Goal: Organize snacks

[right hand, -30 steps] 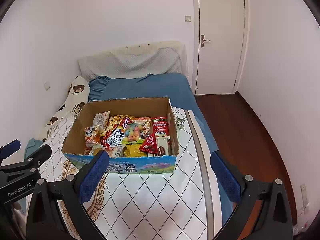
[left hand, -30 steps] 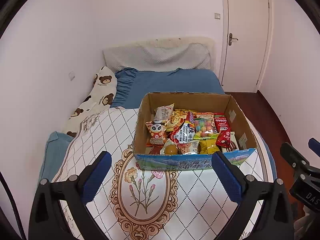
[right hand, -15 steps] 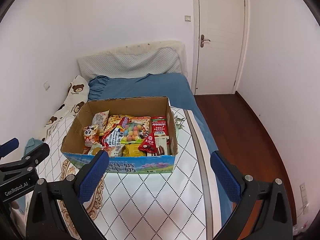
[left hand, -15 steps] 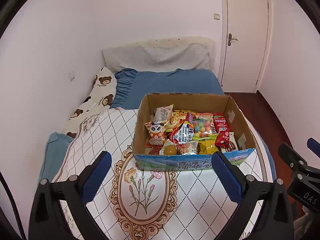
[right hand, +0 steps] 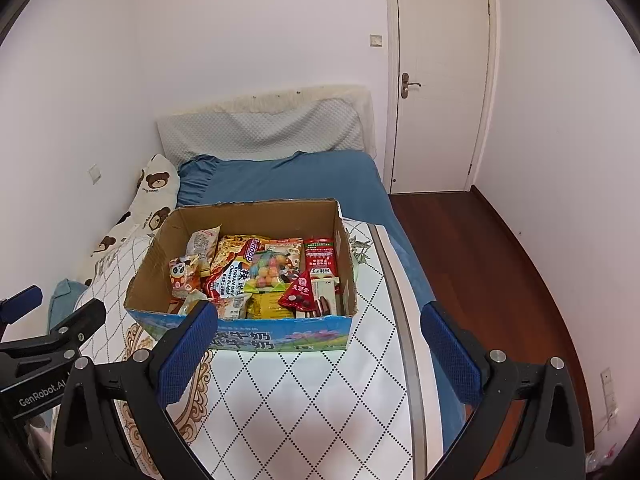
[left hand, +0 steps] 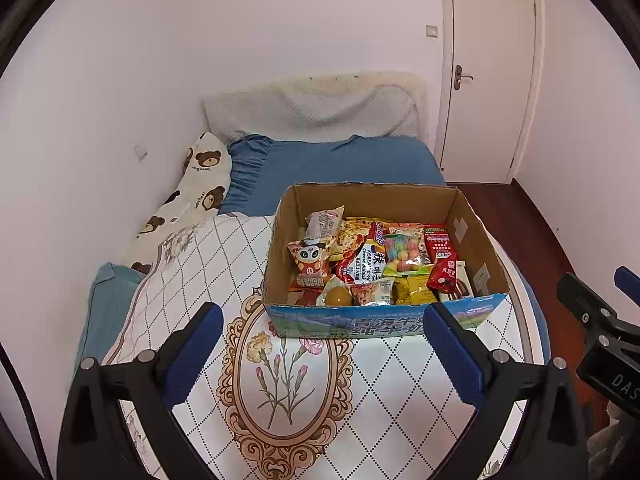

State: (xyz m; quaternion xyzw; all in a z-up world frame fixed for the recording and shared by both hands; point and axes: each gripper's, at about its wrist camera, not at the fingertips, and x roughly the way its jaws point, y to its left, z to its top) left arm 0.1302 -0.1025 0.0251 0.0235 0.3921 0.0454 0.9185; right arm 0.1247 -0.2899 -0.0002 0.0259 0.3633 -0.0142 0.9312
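On top of the bed's quilted blanket [left hand: 192, 280] sits the cardboard box [left hand: 472, 240], with all the snacks [left hand: 372, 264] piled inside it, none lying loose on the blanket as far as I can see. Both grippers hang short of the box's printed front wall, jaws spread wide, nothing in them. For the left gripper [left hand: 320, 344] the box sits ahead and a bit right; for the right gripper [right hand: 320, 344] it's ahead and left. Box runs long side-to-side, so each is about equally near. Fits either snacks already packed or waiting to be sorted out.
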